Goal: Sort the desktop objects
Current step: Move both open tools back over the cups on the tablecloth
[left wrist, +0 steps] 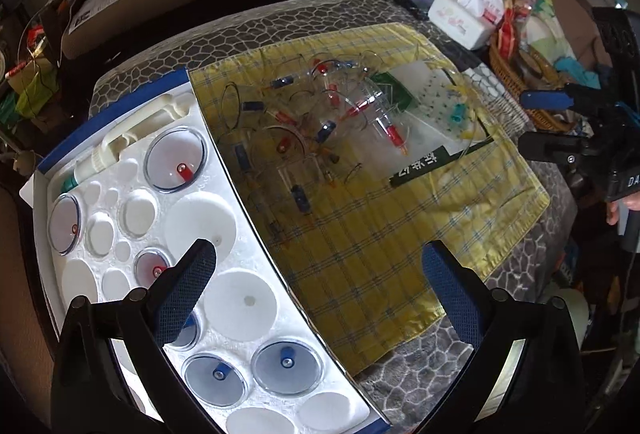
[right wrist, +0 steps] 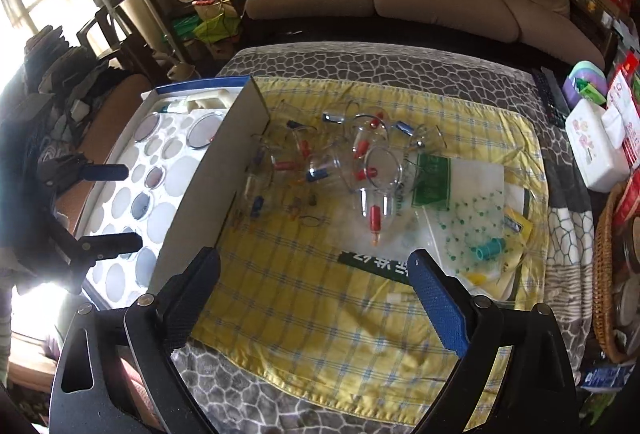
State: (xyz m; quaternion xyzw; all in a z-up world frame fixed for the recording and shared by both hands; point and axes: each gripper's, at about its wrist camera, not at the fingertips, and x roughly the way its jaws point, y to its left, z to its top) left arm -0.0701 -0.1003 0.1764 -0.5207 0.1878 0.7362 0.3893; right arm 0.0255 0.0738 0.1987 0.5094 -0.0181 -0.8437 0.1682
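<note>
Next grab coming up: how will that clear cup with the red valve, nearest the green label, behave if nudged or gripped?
The clear cup lies on its side, so it may roll. Its smooth wall looks slippery and rigid. The yellow cloth may slow it.

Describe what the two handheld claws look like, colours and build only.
Both are alike. The left claw has two broad, flat fingers faced with dimpled blue grip pads, set on black angular arms joined by round silver-topped pins. The right claw matches: one pad shows bright blue, the other looks dark in shadow. Its black body carries white lettering, only partly readable. No cables show.
</note>
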